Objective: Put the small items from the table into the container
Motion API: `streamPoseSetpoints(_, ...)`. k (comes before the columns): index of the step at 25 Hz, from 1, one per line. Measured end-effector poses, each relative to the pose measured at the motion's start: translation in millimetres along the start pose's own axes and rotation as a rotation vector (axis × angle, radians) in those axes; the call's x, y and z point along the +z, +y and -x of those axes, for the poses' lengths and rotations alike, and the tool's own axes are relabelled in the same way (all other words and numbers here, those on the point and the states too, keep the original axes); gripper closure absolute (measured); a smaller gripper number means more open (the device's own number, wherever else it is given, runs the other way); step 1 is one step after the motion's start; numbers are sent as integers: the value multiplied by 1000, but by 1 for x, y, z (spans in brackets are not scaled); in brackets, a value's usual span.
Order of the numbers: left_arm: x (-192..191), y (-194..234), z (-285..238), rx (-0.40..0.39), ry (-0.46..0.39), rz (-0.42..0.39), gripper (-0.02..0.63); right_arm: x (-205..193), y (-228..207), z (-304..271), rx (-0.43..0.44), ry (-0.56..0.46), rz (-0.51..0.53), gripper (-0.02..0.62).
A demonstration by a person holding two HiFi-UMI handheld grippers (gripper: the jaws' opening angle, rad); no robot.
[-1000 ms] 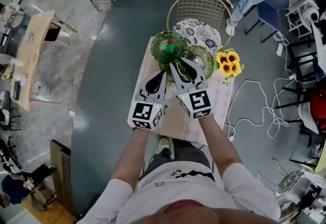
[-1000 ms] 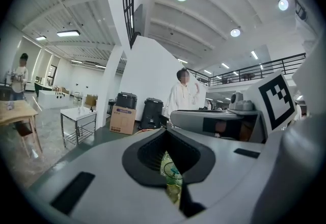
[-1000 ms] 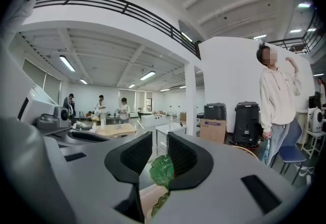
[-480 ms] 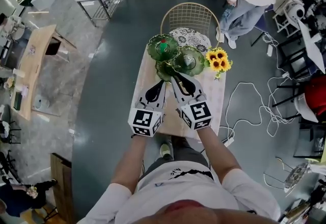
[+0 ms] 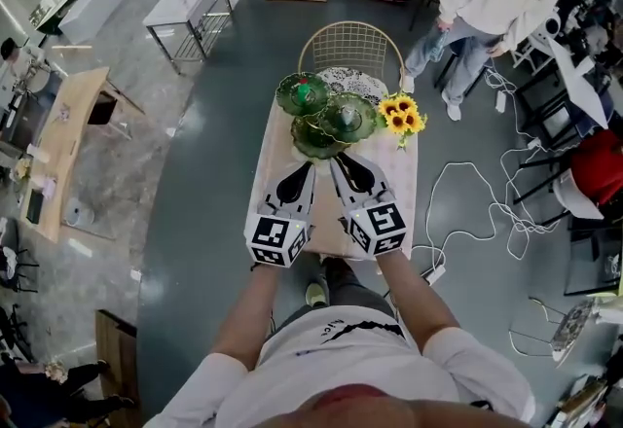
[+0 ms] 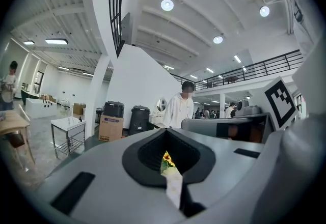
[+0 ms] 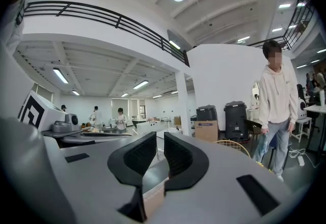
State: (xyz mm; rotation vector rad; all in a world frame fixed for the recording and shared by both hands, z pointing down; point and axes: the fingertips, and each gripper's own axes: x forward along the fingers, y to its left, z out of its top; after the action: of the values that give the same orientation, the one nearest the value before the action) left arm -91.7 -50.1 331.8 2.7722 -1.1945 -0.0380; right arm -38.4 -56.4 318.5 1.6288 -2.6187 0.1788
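Near half of counter: bare where visible, open from the front and both long edges. Far end: 3 green dishes crowded together, touching or overlapping, across most of the width. Far right corner: sunflowers rise just beside the dishes. Beyond: wire chair closes the far edge.

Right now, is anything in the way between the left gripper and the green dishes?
No, nothing visible. Only bare table lies between the left gripper and the green dishes; the sunflowers stand off to the right.
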Motion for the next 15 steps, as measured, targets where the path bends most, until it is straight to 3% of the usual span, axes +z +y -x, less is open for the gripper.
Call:
streamPoseSetpoints(8,15,-19,19,-22,-35,4,599,11,-7,43,-21,-37,-39,537)
streamPoseSetpoints(15,-11,-38,19,-68,-8,-2,600,-29,-13,78,-5,31,0,535)
